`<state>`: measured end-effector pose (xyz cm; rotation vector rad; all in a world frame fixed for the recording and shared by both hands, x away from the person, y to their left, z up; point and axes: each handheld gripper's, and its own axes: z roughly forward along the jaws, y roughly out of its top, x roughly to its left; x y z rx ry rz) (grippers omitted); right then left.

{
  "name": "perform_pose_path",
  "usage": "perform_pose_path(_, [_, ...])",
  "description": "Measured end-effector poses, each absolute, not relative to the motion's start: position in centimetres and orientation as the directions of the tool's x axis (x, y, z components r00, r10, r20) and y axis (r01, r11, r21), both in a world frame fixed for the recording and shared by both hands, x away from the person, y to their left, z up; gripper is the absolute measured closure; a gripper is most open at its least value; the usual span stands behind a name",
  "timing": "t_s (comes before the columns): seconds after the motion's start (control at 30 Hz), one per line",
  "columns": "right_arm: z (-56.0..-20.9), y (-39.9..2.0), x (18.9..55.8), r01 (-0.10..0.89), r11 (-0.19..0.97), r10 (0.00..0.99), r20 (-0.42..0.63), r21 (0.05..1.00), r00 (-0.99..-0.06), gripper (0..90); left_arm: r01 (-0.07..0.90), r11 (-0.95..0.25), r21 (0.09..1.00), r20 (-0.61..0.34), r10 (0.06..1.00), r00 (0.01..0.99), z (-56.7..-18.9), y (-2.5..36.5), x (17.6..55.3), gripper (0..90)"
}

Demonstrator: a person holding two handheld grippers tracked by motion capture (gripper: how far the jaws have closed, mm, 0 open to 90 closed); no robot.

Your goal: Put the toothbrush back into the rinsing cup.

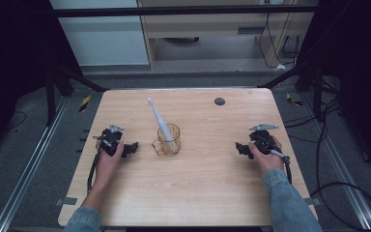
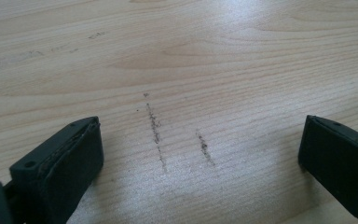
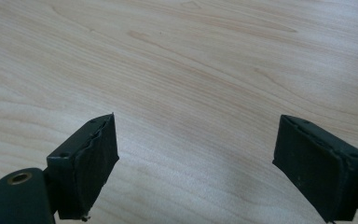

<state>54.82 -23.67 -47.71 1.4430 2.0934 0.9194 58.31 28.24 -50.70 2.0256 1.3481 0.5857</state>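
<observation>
Resting on the table (image 1: pixel 198 193), both the left gripper (image 1: pixel 134 147) and right gripper (image 1: pixel 239 149) are gaping wide, holding nothing — flanking the cup (image 1: pixel 168 141) holding a toothbrush (image 1: pixel 158 118).

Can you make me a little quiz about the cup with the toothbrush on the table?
1. True or false: the toothbrush lies flat on the table.
2. What stands between the left gripper and the right gripper? A) a bowl B) a clear cup C) a book
3. Fill in: both grippers have their fingers ____, with nothing between them.

Key: 1 false, it stands leaning in the cup. 2 B. 3 open.
</observation>
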Motion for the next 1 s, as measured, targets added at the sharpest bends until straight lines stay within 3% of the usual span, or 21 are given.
perform_pose_path(1.0, [-49.4, -24.4, 56.7, 0.649, 0.153, 0.963, 0.035, 0.745, -0.267, 12.7, 0.645, -0.282, 0.710, 0.021, 0.924, 0.381, -50.7, 28.2, 58.3, 0.0])
